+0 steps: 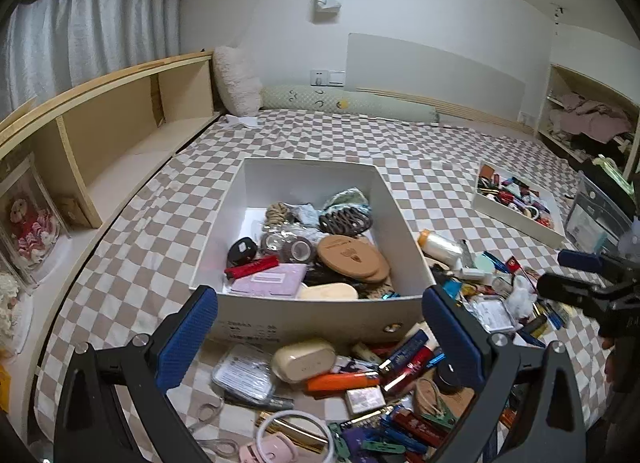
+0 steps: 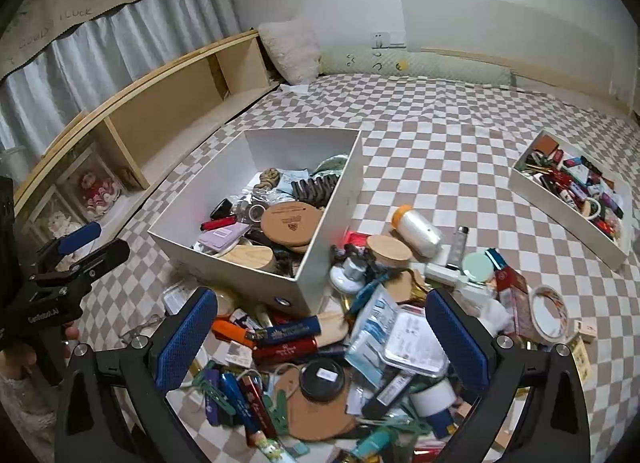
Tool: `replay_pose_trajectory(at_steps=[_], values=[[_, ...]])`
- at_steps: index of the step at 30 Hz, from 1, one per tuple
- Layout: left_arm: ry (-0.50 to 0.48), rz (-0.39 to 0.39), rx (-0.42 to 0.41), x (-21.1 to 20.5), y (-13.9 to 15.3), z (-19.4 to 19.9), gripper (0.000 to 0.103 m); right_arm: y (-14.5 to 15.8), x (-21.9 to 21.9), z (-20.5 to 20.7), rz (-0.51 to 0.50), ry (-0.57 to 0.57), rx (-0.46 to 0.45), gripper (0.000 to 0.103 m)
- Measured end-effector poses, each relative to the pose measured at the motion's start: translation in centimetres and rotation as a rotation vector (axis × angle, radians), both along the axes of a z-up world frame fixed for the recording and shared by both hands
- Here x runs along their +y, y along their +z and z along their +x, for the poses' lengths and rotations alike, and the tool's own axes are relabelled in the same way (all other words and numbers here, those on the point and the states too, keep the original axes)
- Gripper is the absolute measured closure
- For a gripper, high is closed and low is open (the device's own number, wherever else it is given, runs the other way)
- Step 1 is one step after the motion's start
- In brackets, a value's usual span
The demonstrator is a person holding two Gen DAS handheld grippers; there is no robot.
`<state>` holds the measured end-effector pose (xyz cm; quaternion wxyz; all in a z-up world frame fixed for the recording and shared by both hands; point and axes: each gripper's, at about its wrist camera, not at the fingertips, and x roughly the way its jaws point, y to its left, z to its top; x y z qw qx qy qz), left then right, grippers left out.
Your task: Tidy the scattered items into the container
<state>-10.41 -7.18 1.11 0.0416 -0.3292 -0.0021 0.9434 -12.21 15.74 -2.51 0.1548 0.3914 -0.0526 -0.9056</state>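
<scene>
On the checkered bed (image 1: 420,151) sits the white box (image 1: 308,315), half full, with the pile of clutter (image 2: 320,347) right against its near side. Left gripper (image 1: 320,331) and right gripper (image 2: 322,333) both hang wide open over the pile, holding nothing.

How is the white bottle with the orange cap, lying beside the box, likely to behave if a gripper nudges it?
The white bottle lies on its rounded side, so it would probably roll. Its glossy surface may slip between pads. The soft checkered bedspread might slow it.
</scene>
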Motion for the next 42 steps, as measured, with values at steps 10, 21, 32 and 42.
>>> replay_pose_trajectory(at_steps=[10, 21, 32, 42], values=[[-0.05, 0.034, 0.0, 2.3, -2.3, 2.5, 0.0, -1.6, 3.8, 2.4, 0.005, -0.036, 0.0, 0.0], [-0.055, 0.05, -0.03, 4.3, -5.6, 4.3, 0.0, -8.3, 5.5, 5.4, 0.147, 0.01, -0.114, 0.0], [-0.051, 0.019, -0.086, 5.7, -9.7, 6.1, 0.0, -14.7, 5.0, 8.1, 0.252, 0.076, -0.245, 0.0], [-0.081, -0.073, -0.116, 7.8, -13.2, 8.7, 0.0, -17.6, 4.3, 8.8, 0.344, 0.106, -0.279, 0.0]])
